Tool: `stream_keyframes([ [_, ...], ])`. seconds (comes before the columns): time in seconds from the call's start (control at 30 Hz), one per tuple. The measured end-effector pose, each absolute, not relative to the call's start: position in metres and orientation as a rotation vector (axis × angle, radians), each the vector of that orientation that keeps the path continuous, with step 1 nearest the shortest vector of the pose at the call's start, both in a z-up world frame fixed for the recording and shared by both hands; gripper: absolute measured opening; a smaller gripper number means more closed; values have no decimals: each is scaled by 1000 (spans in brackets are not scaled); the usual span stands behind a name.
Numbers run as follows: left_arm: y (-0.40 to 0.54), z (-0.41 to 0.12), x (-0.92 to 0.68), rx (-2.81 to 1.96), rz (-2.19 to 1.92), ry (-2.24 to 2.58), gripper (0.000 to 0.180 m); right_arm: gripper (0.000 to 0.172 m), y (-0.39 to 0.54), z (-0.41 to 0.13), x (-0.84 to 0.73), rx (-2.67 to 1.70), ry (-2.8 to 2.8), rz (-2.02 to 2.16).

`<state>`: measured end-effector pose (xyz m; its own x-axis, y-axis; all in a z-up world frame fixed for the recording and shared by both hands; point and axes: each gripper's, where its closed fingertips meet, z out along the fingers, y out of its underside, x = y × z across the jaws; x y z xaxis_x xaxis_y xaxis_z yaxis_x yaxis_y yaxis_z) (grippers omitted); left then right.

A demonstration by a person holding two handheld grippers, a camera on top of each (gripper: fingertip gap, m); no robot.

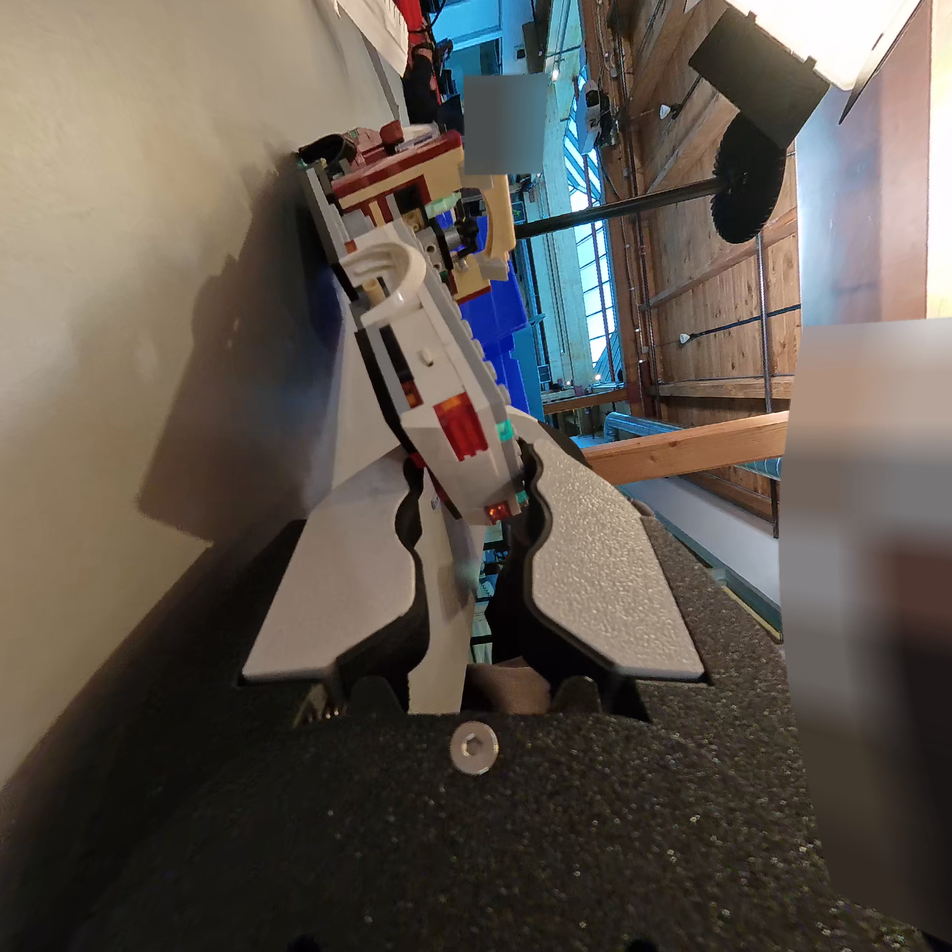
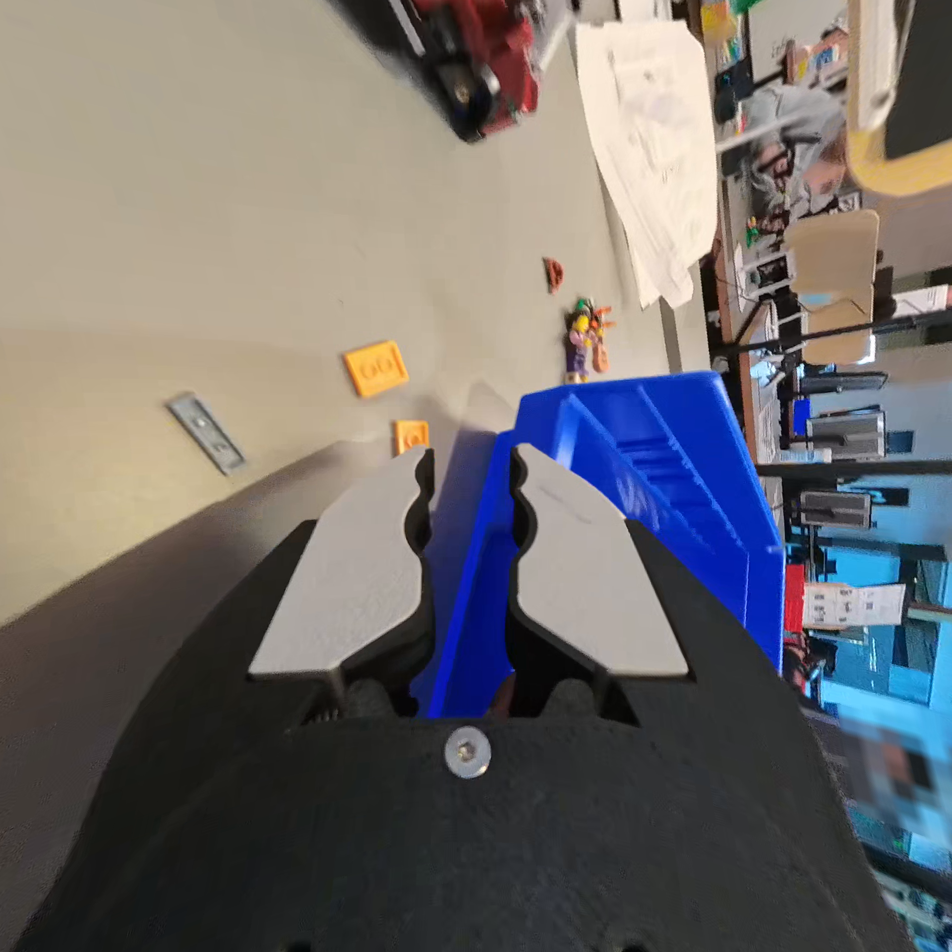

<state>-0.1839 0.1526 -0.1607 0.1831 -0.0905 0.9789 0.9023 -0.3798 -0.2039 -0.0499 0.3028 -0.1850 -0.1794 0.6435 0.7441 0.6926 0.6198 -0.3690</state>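
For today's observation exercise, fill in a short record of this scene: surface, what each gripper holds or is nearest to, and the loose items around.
Surface: beige table
Left gripper: shut on the white end of a toy-brick model, pads against its sides
Right gripper: open, nothing held, beside the wall of a blue bin
Loose items: two orange plates, grey plate, minifigure, papers

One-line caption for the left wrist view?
Left gripper clamps the white tail of a brick-built model resting against the beige table.
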Motion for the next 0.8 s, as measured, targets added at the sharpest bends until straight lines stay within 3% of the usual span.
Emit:
stream_keyframes([
  [0.23,145,-161,-176,-1539,-1343,-811,38,28,348,-179,-21,-1193,-1819,-39],
  [0.47,132,-159,-165,-1517,-1348,-818,38,23,290,-189,-40,-1360,-2018,461],
  [0.8,122,-156,-163,-1496,-1329,-804,39,30,312,-214,-53,-1465,-2188,338],
])
